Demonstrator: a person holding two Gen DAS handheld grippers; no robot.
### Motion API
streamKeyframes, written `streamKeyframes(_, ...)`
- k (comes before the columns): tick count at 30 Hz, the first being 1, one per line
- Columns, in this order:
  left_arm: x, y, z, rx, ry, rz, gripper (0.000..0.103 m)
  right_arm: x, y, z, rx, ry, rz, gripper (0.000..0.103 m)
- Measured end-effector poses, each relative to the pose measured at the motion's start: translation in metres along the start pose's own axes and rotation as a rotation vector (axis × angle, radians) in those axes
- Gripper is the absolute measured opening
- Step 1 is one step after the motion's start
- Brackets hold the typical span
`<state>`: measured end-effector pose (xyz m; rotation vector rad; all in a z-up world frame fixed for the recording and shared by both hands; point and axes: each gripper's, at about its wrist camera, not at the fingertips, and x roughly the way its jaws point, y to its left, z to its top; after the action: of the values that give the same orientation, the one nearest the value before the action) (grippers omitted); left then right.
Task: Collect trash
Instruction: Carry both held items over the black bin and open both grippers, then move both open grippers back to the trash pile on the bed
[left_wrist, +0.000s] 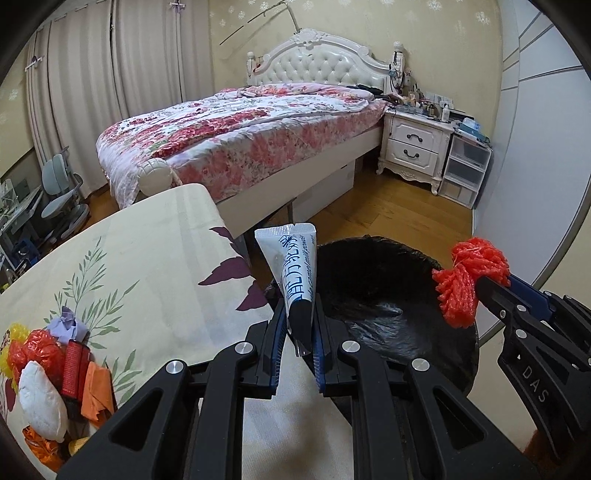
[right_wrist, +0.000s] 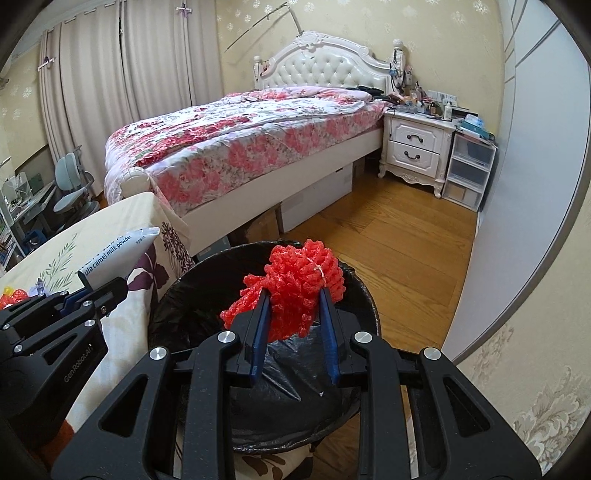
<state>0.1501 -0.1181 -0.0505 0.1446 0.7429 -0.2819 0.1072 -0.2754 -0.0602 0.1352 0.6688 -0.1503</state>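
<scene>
Tilting both downward over the black-lined bin (right_wrist: 365, 291), left gripper (left_wrist: 300, 325) pinching a white sachet (left_wrist: 291, 269), right gripper (right_wrist: 295, 295) clamping red foam netting (right_wrist: 295, 280).

We face a bed (right_wrist: 258, 136) with floral bedding; left of it hang beige curtains (right_wrist: 122, 66), right of it stands a white nightstand (right_wrist: 417, 147) on wooden floor (right_wrist: 406, 236).

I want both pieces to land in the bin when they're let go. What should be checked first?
1. Left gripper shut on the sachet: ok.
2. Right gripper shut on the red foam net: ok.
3. Net over the bin opening: ok.
4. Sachet over the opening: cannot tell, it looks near the table-side rim.
5. Bin has a liner and room: ok.
</scene>
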Motion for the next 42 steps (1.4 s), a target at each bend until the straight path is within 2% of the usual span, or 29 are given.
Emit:
streamKeyframes(7,0.007,-0.004,0.002,0.008,0.007,-0.007,0.015,0.008,-0.003,0.006,0.014,0.011,-0.001,0.028)
streamKeyframes(10,0.007,-0.003,0.003,0.004,0.004,-0.003,0.029,0.008,-0.005,0.006,0.025,0.006,-0.008,0.034)
streamKeyframes(12,0.007,-0.001,0.003,-0.009,0.000,-0.009,0.044,0.010,-0.008,0.008,0.035,0.006,-0.017,0.039)
streamKeyframes(15,0.008,0.000,0.003,-0.007,0.001,-0.005,0.050,0.010,-0.011,0.007,0.046,0.001,-0.029,0.043)
streamKeyframes(18,0.008,0.002,0.003,-0.021,0.003,-0.010,0.064,0.009,-0.015,0.007,0.054,0.003,-0.034,0.045)
streamKeyframes(21,0.003,0.006,0.004,-0.044,-0.003,-0.019,0.072,0.007,-0.015,0.006,0.055,0.002,-0.044,0.049)
streamKeyframes(27,-0.009,0.013,0.006,-0.063,-0.024,0.001,0.076,0.001,-0.013,0.009,0.054,-0.007,-0.056,0.057)
streamKeyframes(34,-0.032,0.037,-0.001,-0.094,-0.038,0.053,0.078,-0.010,0.001,0.006,0.044,-0.003,-0.030,0.060)
streamKeyframes(42,-0.063,0.079,-0.019,-0.149,-0.043,0.124,0.078,-0.022,0.037,-0.003,-0.001,0.010,0.044,0.060)
